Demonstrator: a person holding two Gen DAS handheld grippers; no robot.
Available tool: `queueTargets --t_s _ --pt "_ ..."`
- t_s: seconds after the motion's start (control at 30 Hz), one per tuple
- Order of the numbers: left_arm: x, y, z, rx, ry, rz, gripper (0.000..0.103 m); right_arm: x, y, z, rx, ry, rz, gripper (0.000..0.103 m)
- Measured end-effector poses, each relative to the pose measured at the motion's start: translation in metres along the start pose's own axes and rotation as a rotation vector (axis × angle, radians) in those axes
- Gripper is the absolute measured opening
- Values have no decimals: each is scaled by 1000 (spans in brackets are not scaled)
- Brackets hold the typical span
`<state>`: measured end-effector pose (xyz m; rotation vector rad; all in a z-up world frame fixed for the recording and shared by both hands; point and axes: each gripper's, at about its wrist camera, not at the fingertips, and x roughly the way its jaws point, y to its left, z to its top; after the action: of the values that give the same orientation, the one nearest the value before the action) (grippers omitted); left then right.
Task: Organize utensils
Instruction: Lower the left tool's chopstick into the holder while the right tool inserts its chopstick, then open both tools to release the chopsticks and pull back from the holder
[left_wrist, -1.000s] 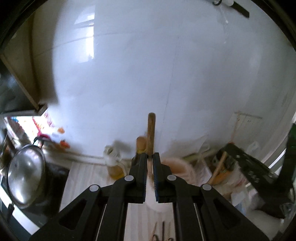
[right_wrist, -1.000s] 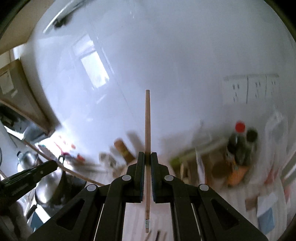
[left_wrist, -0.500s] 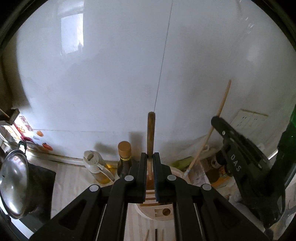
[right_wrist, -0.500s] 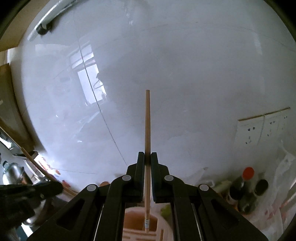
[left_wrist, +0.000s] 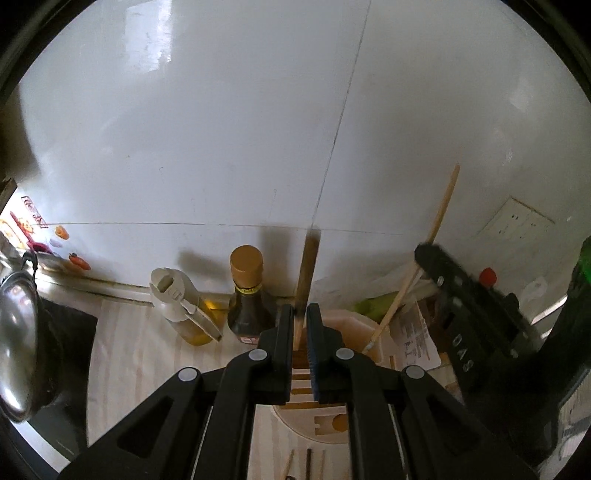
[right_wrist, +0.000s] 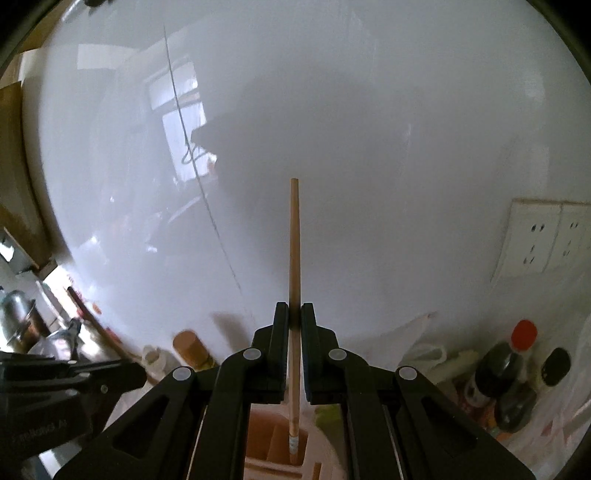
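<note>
Left wrist view: the left gripper (left_wrist: 300, 317) occupies the lower centre of the frame. Its jaws stand narrow, clamped on a dark wooden handle (left_wrist: 308, 269) that rises upright between them and is blurred at its top. Directly below the jaws sits a round wooden utensil holder (left_wrist: 354, 325) with slotted compartments; the handle's lower end is hidden between the fingers. To the left of the handle stand a dark sauce bottle (left_wrist: 246, 295) with a gold cap and a pale oil dispenser (left_wrist: 183, 306), both against the white tiled wall (left_wrist: 221, 129). A steel pot (left_wrist: 16, 347) lies at the left edge. At the right, the right gripper (left_wrist: 424, 254) holds a thin chopstick (left_wrist: 439, 221) tilted, its lower tip at the holder's rim.

Right wrist view: the right gripper (right_wrist: 294, 314) fills the lower centre, jaws narrow and gripping the light wooden chopstick (right_wrist: 294, 240), which stands upright. Its lower tip sits over a compartment of the utensil holder (right_wrist: 269, 443) at the bottom of the frame. The left gripper (right_wrist: 122, 373) appears at the lower left. Bottles (right_wrist: 502, 369) stand at the lower right below wall sockets (right_wrist: 535, 236).
</note>
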<state>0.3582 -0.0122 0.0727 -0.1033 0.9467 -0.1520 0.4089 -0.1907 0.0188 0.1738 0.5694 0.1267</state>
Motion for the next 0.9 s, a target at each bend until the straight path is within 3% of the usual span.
queueTargets --t_s 0.13,0.2,0.27,0.33,0.4,0.53,0.57,0.63,0.7,0.9 --pt "-10 -2 1 5 -32 32 11 -6 -2 -8 5 49 17 9" --pt "-14 -1 0 -3 -35 35 24 -13 -6 -10 10 55 14 17" --pt "-19 1 -2 -12 -43 50 66 -19 -5 -12 21 60 10 26" --pt "-27 4 -7 -21 -79 67 76 -24 -2 -14 29 62 4 37" --pt "-32 7 -13 -20 -95 87 80 -35 -2 -17 26 71 -17 42" --pt "-35 14 -33 -19 -105 108 103 -56 -10 -29 33 92 -56 64" --pt "-35 16 -40 -16 -110 120 103 -60 -11 -33 33 97 -68 67" --pt "-34 18 -51 -17 -104 145 103 -70 -17 -42 37 106 -96 84" --pt "-31 20 -63 -21 -95 148 103 -80 -24 -54 53 124 -124 94" --pt "-20 26 -99 -26 -40 147 103 -102 -46 -94 107 185 -189 100"
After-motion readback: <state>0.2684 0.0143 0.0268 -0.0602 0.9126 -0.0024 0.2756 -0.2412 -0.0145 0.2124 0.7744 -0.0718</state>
